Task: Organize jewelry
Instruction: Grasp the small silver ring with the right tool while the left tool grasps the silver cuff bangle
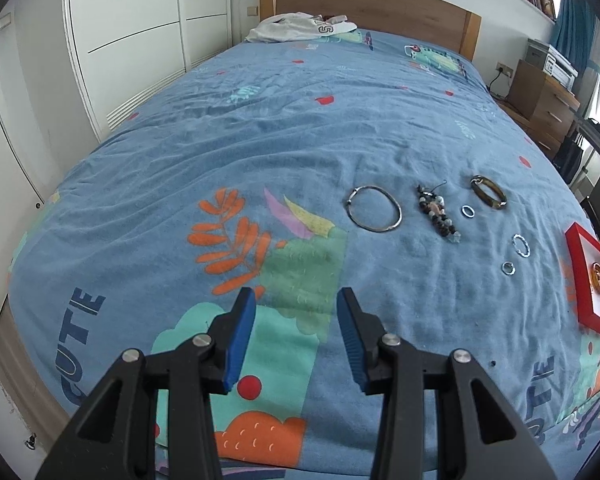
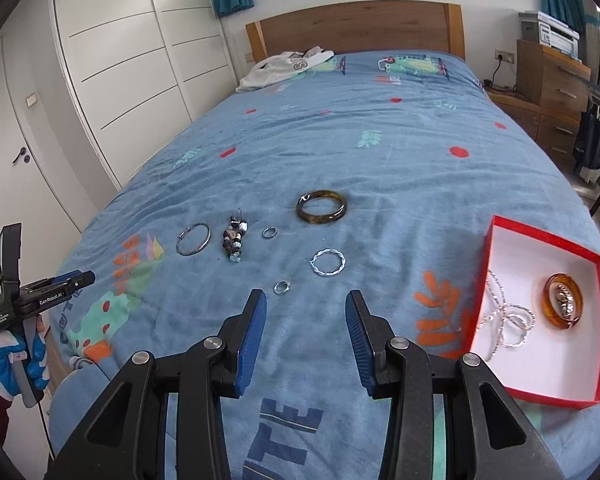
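Observation:
Jewelry lies on a blue patterned bedspread: a thin silver bangle, a beaded bracelet, a small ring, a brown bangle, a twisted silver ring and a small stone ring. A red box at the right holds an amber bangle and a silver chain. My right gripper hovers open just short of the rings. My left gripper is open above the bedspread, left of the jewelry.
A white garment lies by the wooden headboard. White wardrobe doors line the left side. A wooden dresser with a printer stands at the right. A gloved hand holds the left gripper at the bed's near left corner.

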A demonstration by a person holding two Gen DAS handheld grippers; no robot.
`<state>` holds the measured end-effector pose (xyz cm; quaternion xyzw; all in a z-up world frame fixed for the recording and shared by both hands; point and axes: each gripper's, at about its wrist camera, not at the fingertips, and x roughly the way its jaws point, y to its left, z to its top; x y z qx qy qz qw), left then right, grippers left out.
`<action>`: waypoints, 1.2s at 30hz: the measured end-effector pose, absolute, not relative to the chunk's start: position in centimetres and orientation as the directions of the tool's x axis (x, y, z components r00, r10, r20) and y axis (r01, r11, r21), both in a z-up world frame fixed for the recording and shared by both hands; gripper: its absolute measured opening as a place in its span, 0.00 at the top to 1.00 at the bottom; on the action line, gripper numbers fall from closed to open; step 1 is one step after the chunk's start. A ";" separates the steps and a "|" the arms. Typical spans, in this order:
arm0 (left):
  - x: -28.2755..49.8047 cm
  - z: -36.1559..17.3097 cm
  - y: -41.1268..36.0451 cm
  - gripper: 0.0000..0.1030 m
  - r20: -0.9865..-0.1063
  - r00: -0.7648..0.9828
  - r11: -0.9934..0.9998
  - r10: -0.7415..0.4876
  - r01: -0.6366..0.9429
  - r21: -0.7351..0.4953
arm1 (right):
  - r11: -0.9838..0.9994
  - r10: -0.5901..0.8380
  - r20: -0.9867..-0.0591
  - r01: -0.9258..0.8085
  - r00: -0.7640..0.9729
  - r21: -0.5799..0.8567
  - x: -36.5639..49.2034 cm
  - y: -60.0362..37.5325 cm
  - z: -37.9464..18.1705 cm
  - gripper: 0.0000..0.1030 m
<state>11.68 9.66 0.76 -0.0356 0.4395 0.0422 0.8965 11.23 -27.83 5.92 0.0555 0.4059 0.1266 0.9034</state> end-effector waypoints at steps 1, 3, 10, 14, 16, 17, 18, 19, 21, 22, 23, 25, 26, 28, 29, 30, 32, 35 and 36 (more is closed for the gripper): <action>11.9 0.3 9.6 0.61 -0.795 0.605 0.994 0.048 -0.107 -0.022 | 0.960 0.279 -0.724 -0.187 0.630 0.208 11.7 -27.5 5.4 0.60; 12.4 -0.4 9.4 0.61 -0.804 0.592 0.994 0.053 -0.108 -0.014 | 0.956 0.293 -0.737 -0.194 0.610 0.219 12.6 -27.0 4.2 0.60; 14.0 -2.3 8.7 0.61 -0.824 0.564 0.994 0.046 -0.107 -0.018 | 0.944 0.329 -0.765 -0.207 0.554 0.256 15.1 -25.9 0.7 0.60; 15.0 -3.2 8.3 0.61 -0.834 0.551 0.994 0.044 -0.109 -0.020 | 0.938 0.345 -0.775 -0.214 0.530 0.272 16.0 -25.4 -0.6 0.60; 15.5 -3.5 8.1 0.61 -0.836 0.547 0.994 0.041 -0.110 -0.023 | 0.936 0.352 -0.778 -0.216 0.521 0.279 16.4 -25.2 -1.1 0.60; 15.7 -3.6 8.0 0.61 -0.837 0.546 0.994 0.041 -0.110 -0.023 | 0.934 0.356 -0.779 -0.217 0.517 0.283 16.5 -25.1 -1.3 0.60; 16.0 -3.7 7.9 0.61 -0.838 0.545 0.994 0.041 -0.110 -0.023 | 0.933 0.360 -0.780 -0.219 0.512 0.287 16.7 -25.0 -1.6 0.60; 16.3 -3.8 7.8 0.61 -0.838 0.543 0.994 0.040 -0.109 -0.023 | 0.931 0.363 -0.781 -0.221 0.508 0.289 16.9 -24.9 -1.8 0.60; 16.9 -4.0 7.7 0.61 -0.839 0.543 0.994 0.041 -0.108 -0.022 | 0.929 0.369 -0.784 -0.224 0.500 0.295 17.2 -24.7 -2.3 0.60; 17.2 -4.1 7.6 0.61 -0.839 0.543 0.994 0.041 -0.108 -0.022 | 0.927 0.374 -0.784 -0.226 0.495 0.299 17.4 -24.6 -2.5 0.60; 17.5 -4.2 7.6 0.61 -0.839 0.543 0.994 0.041 -0.108 -0.022 | 0.925 0.378 -0.784 -0.227 0.492 0.304 17.6 -24.5 -2.7 0.60; 18.2 -4.3 7.6 0.61 -0.839 0.542 0.994 0.043 -0.111 -0.021 | 0.921 0.388 -0.785 -0.232 0.483 0.313 18.0 -24.3 -3.1 0.62; 18.6 -4.4 7.6 0.61 -0.839 0.542 0.993 0.043 -0.114 -0.022 | 0.919 0.394 -0.785 -0.235 0.478 0.318 18.2 -24.1 -3.4 0.62; 19.3 -4.6 7.5 0.61 -0.840 0.540 0.992 0.043 -0.120 -0.027 | 0.915 0.402 -0.787 -0.242 0.469 0.323 18.6 -23.8 -3.8 0.66; 19.8 -4.7 7.5 0.61 -0.841 0.539 0.992 0.040 -0.123 -0.031 | 0.913 0.405 -0.788 -0.245 0.464 0.326 18.9 -23.6 -4.0 0.66; 20.1 -4.8 7.5 0.61 -0.841 0.539 0.992 0.038 -0.125 -0.035 | 0.911 0.409 -0.788 -0.247 0.459 0.329 19.1 -23.5 -4.2 0.68; 20.9 -4.9 7.4 0.61 -0.840 0.541 0.991 0.037 -0.130 -0.040 | 0.906 0.420 -0.787 -0.251 0.451 0.340 19.5 -23.2 -4.5 0.70; 22.2 -5.1 7.5 0.61 -0.838 0.545 0.989 0.035 -0.141 -0.051 | 0.902 0.431 -0.786 -0.253 0.443 0.351 20.0 -23.1 -5.0 0.71; 22.7 -5.1 7.5 0.61 -0.838 0.545 0.988 0.031 -0.144 -0.057 | 0.900 0.434 -0.786 -0.251 0.441 0.356 20.2 -23.0 -5.2 0.71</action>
